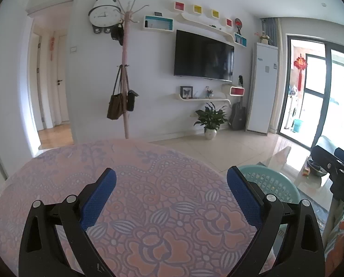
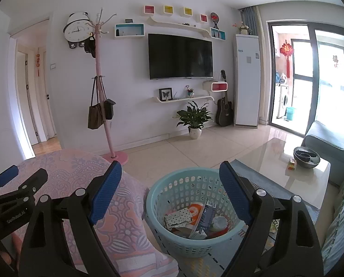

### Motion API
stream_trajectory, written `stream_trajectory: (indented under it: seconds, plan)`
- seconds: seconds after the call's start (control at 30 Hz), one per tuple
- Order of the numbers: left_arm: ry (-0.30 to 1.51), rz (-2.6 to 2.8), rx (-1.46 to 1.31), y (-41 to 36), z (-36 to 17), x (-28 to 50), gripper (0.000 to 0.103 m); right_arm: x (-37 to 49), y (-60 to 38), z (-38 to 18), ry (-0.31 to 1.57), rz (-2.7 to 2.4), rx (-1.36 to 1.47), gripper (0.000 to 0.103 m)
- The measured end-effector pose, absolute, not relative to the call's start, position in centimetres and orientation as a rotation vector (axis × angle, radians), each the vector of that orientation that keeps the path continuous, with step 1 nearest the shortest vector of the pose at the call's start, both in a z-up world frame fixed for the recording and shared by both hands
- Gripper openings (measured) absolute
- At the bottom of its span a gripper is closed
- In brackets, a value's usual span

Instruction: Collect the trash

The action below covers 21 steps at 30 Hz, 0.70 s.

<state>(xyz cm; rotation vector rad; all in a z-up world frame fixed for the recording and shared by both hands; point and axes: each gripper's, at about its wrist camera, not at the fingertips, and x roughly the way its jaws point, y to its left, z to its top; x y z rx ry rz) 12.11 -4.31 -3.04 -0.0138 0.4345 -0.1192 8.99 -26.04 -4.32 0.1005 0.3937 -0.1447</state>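
Observation:
A light-blue plastic basket (image 2: 172, 237) stands on the floor beside a table with a pink floral cloth (image 2: 84, 173). Inside lie several pieces of trash (image 2: 195, 217): wrappers, a blue-grey carton, a white lid. My right gripper (image 2: 170, 184) is open and empty, above the basket's near left side. My left gripper (image 1: 172, 184) is open and empty over the pink cloth (image 1: 149, 207); the basket's rim (image 1: 269, 180) shows behind its right finger. The left gripper also shows at the left edge of the right wrist view (image 2: 22, 180).
A pink coat rack (image 2: 107, 120) with bags stands past the table. A glass coffee table (image 2: 276, 161) with a dark bowl (image 2: 307, 157) sits to the right, a grey sofa (image 2: 342, 207) beyond it. A potted plant (image 2: 195, 120), guitar and TV line the far wall.

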Motion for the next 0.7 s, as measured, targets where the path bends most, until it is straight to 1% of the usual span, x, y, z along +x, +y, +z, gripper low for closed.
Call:
stream_trajectory:
  seconds: [0.7]
  plan:
    - [0.423,-0.142,-0.055,-3.88,-2.82,11.83,0.094,8.77,-25.9,-4.43,0.382,-0.136,0.104,0.082]
